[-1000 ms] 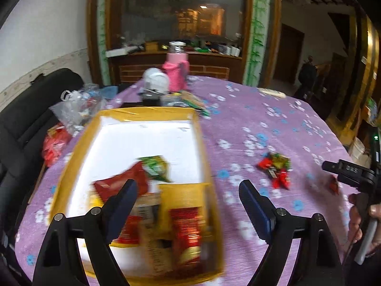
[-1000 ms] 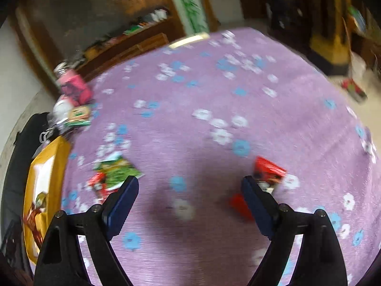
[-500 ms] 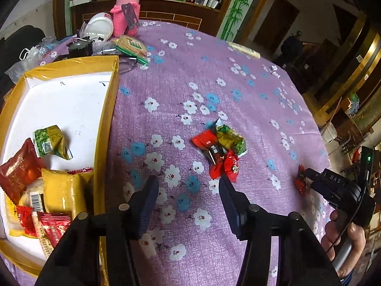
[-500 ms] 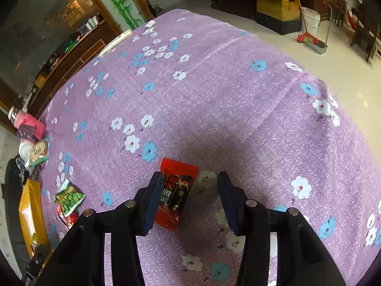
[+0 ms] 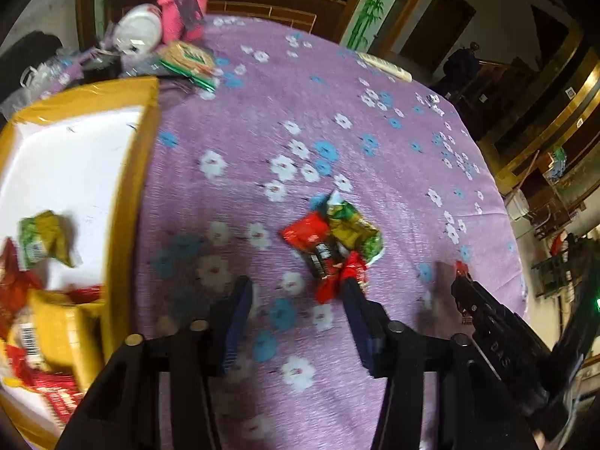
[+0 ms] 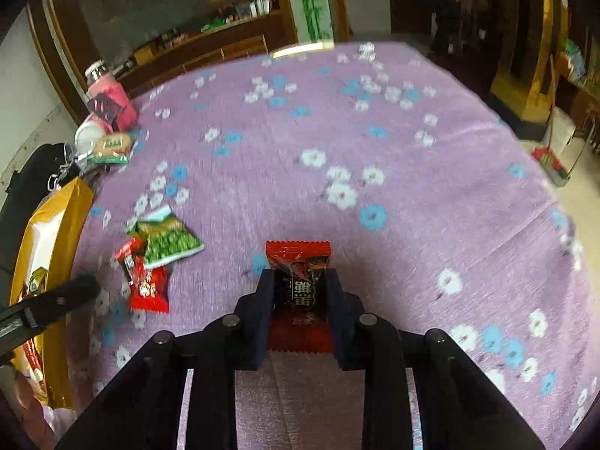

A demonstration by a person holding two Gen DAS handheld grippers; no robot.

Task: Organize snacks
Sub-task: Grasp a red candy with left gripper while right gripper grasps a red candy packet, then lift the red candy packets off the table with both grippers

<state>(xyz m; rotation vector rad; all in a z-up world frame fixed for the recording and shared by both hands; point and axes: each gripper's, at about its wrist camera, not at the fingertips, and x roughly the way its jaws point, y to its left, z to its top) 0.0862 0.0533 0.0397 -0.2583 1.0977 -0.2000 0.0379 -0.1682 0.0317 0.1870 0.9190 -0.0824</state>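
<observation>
My right gripper [image 6: 300, 281] is shut on a red and black candy packet [image 6: 299, 258], held just over the purple flowered tablecloth. My left gripper [image 5: 296, 288] is open and empty, low over the cloth; its right finger [image 5: 356, 300] touches the near edge of a small pile of snack packets [image 5: 333, 240], red and green ones. The same pile shows in the right wrist view [image 6: 153, 255]. The yellow-rimmed box [image 5: 127, 172] with several snacks inside lies at the left. The right gripper's tip also shows in the left wrist view [image 5: 465, 281].
A pink bottle [image 5: 185, 3], a white lid [image 5: 138, 30] and a biscuit pack [image 5: 187, 56] stand at the table's far side behind the box. A black chair [image 6: 22, 187] is at the left. The table edge drops off at the right.
My right gripper has closed on the red and black packet. My left gripper swung from over the box to the pile and moved closer to it, jaws narrowed but still open.
</observation>
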